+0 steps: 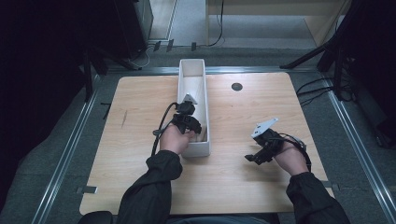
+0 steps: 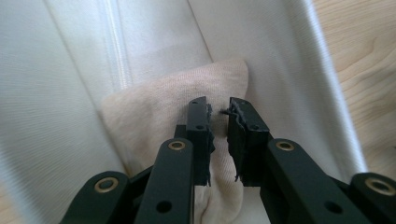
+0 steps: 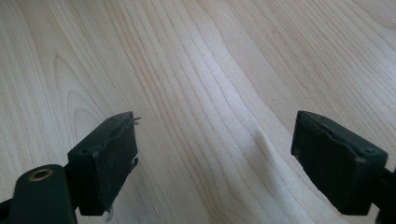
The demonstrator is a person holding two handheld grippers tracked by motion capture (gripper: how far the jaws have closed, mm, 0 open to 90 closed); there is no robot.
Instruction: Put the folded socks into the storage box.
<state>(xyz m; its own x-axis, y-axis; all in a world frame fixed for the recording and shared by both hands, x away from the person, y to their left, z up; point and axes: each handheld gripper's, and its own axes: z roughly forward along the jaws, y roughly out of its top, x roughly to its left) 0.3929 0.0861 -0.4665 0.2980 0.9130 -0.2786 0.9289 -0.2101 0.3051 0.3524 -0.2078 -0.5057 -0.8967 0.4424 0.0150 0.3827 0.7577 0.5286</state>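
The left hand-held gripper (image 1: pixel 192 125) reaches down into the near end of a long white box (image 1: pixel 204 98). Its jaws are nearly together, with just a thin gap, and a soft cream cloth (image 2: pixel 159 112) lies right between them and under them. It looks like the pads pinch a fold of that cloth. The right hand-held gripper (image 1: pixel 254 158) sits low over the bare wood, well away from the box, with its jaws wide apart and nothing between them.

The table (image 1: pixel 140 154) is big and made of light wood. It has lots of bare room on the left side, on the right side, and along the near edge. The box stands in the middle and runs from near the person to the far edge, poking a little past it. Its walls are tall and close together, so the left hand-held gripper has little room at its sides. The cloth lies at the bottom, against the box's walls. A small dark round hole (image 1: pixel 236 86) sits in the table near the far edge, just right of the box.
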